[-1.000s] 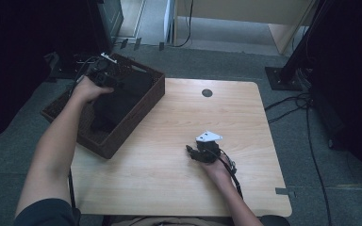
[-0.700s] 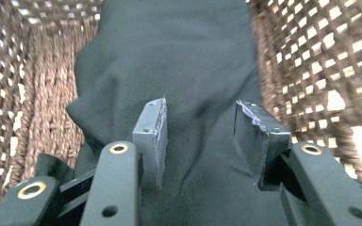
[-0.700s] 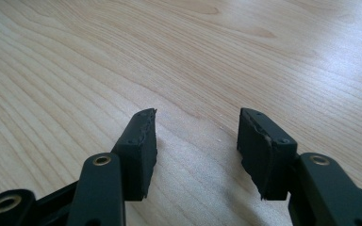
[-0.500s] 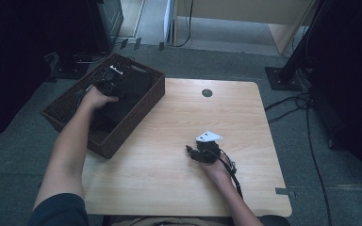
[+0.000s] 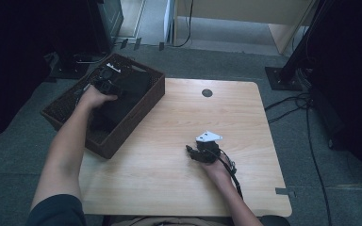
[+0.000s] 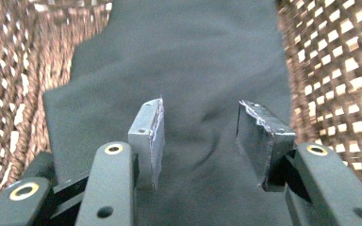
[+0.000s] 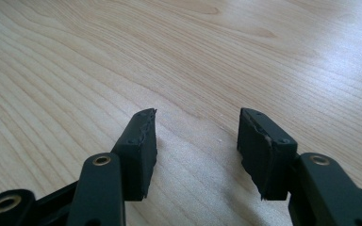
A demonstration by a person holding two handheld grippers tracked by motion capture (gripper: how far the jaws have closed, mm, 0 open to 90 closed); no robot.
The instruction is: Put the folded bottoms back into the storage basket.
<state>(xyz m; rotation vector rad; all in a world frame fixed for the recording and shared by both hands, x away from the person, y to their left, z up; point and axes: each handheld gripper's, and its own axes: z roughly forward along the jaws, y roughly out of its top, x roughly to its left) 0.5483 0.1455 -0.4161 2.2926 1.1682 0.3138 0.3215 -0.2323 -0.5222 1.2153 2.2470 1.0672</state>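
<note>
The left gripper (image 6: pixel 200 136) has come down into the woven basket (image 5: pixel 136 110) at the table's left edge, lower and deeper than it hung 1 second ago, and its jaws have just been opening. They now stand about half apart over a dark cloth (image 6: pixel 184 61) that lies crumpled on the basket floor. The fabric shows in the gap between the 2 pads, but neither pad presses on it, so nothing is held yet. In the high view the cloth (image 5: pixel 118 106) reads as a dark heap inside the basket, and the hand covers most of the gripper there; how close the tips are to the fabric is hard to judge from above, though the gripper's own view suggests they are just over it.

The descent and the widening jaws together look like the set-up for a pinch on the cloth, likely to lift it out onto the table (image 5: pixel 169 188).

The right gripper (image 7: pixel 198 141) has not moved. It rests low over the bare wood near the table's front, jaws about half open with nothing between them, apparently waiting.
</note>
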